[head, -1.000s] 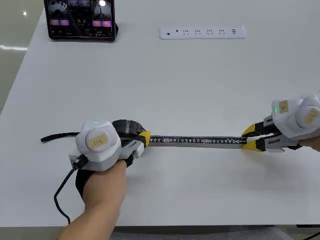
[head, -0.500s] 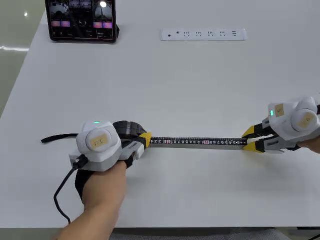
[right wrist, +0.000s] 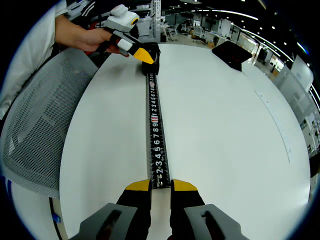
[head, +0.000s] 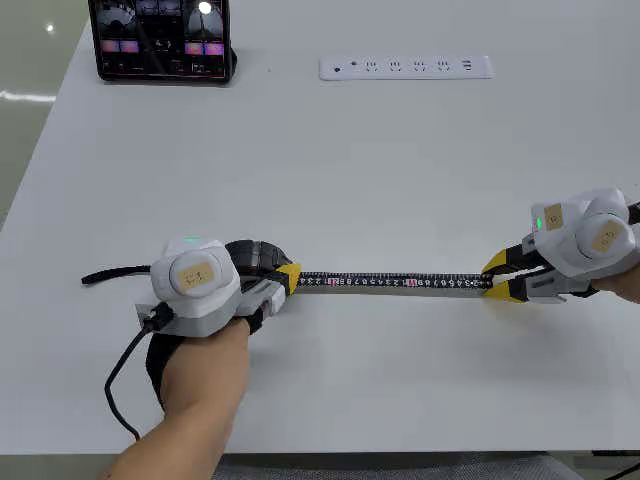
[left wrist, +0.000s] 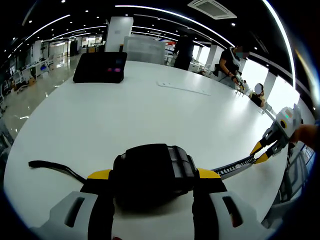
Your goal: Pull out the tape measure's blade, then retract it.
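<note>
White desk (head: pixel 350 170), head view: tape measure (head: pixel 255 258) sits low left, clamped in my left claw (head: pixel 285 280). Its blade (head: pixel 390 281) is out and lies flat on the desk, long axis left to right across me, numbers up, tip pinched in my right claw (head: pixel 500 277). A black strap (head: pixel 115 272) trails left from the tape measure. At the far edge are a power strip (head: pixel 405 67) and a dark tablet (head: pixel 162 38) with a lit screen, both well apart from the work.

Left gripper view: black tape measure is gripped between my yellow-tipped jaws, and the blade exits right toward the right claw. It adds the room: open office, ceiling light strips (left wrist: pixel 165 14), people (left wrist: pixel 231 61) past the desk's far side.

Right gripper view: blade runs straight away from me with its digits readable, low numbers at my jaws, which are closed on its end. The tape measure is at the far end. A grey mesh chair (right wrist: pixel 35 120) sits beside the desk edge.
</note>
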Tool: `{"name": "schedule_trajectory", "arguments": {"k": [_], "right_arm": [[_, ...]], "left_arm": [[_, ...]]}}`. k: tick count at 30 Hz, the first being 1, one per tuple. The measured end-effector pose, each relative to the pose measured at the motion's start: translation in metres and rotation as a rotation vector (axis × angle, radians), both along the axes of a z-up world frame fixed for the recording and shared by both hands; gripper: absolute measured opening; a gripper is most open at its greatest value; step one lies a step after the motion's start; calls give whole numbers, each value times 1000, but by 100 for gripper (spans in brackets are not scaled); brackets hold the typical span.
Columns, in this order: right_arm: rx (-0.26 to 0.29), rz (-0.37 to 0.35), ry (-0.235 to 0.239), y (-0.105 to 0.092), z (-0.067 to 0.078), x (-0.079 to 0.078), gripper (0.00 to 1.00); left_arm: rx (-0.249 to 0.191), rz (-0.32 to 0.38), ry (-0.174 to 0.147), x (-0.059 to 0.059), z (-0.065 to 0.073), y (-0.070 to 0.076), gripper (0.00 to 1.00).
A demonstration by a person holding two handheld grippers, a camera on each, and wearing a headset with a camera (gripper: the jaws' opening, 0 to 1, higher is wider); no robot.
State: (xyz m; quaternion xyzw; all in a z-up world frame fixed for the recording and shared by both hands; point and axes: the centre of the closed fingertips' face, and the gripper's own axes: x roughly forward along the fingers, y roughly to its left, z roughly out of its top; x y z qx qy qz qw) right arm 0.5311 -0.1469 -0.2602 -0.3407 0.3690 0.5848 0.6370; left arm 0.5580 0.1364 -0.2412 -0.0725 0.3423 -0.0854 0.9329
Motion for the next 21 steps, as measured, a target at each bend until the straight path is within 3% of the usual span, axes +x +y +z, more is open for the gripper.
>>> {"name": "schedule_trajectory", "arguments": {"k": [21], "right_arm": [[7, 8, -6, 13, 2, 3, 10]], "left_arm": [[-35, -1, -3, -2, 1, 1, 59]]}}
